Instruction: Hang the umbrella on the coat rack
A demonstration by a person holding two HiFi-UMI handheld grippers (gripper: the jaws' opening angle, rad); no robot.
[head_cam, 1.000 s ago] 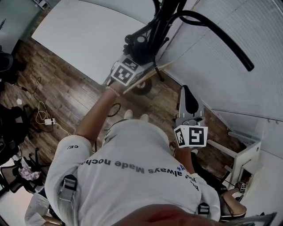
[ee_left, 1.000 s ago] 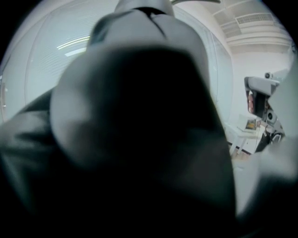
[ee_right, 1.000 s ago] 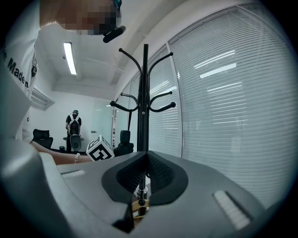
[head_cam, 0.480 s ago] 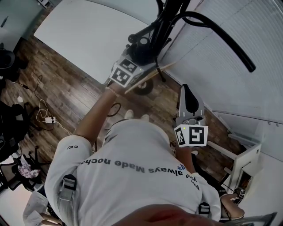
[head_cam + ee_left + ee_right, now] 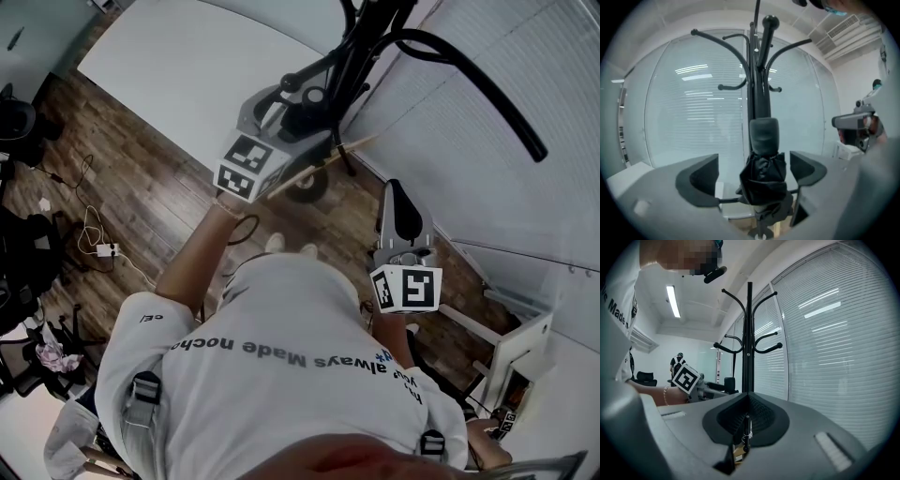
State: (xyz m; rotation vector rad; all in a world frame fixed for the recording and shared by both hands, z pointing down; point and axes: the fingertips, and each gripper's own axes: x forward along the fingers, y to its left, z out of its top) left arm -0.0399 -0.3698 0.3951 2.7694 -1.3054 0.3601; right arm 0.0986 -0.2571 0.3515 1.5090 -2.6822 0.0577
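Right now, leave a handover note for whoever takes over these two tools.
Left tool: jaws wide, just been opening; the black folded umbrella stands between them, untouched.
Right tool: shut, empty.
The umbrella hangs against the pole of the black metal coat rack; what holds it I can't see.
Done: apparently hung and released.
Left: back the left tool away, check it stays.

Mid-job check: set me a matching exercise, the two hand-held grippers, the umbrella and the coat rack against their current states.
Things:
1. left hand-held gripper
2. right hand-held gripper
3. umbrella
4. coat rack

States:
A. stands upright in front of the blinds
B. jaws together
C. folded up, between two open jaws
D. jaws wide apart

Pairs: 1-D; 2-B; 3-C; 4-A.

The left hand-held gripper's jaws have just been opening. The umbrella is between them, and neither pad presses on it.
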